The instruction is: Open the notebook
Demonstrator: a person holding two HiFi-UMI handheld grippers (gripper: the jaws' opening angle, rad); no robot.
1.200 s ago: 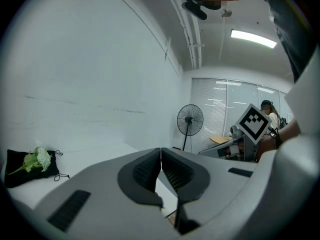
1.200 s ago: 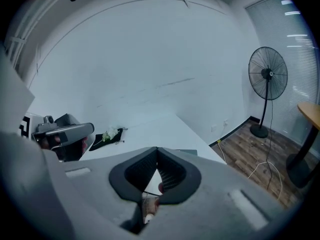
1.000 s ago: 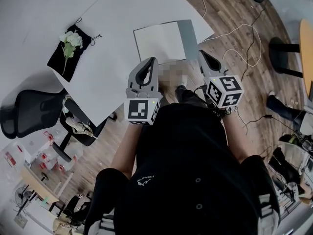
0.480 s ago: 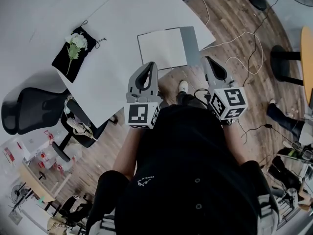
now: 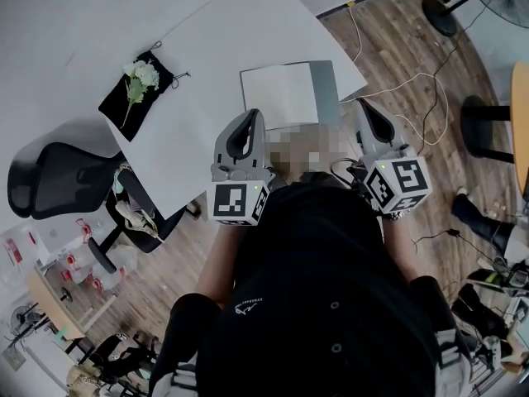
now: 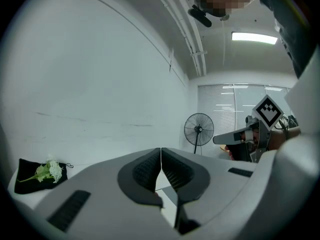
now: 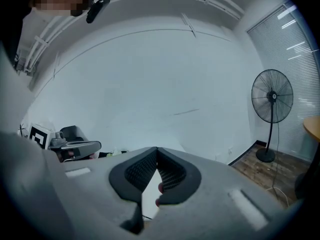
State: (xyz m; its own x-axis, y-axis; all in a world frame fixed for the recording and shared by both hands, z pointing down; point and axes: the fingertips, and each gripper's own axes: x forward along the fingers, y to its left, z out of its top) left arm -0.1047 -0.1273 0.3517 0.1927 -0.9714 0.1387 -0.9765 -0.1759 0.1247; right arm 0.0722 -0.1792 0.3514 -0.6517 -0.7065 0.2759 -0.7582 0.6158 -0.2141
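Head view: the notebook (image 5: 285,95) lies flat near the front corner of the white desk (image 5: 207,48). It shows a white face with a grey strip along its right side. Whether that strip is a turned-back cover or part of a closed book cannot be told from here. The left tool (image 5: 250,116) and the right tool (image 5: 364,106) hang close to the person's chest, short of the notebook and touching nothing. A black pouch with a white flower (image 5: 139,85) lies well apart on the left.

Left gripper view: the left tool's jaws are clenched together with nothing between them. They point across the desk towards the wall.

Right gripper view: the right tool's jaws also meet, and they are empty.

Neither tool has a hold on the cover. If the notebook is closed, every step is probably left: reaching in, catching the cover's edge and swinging it over.
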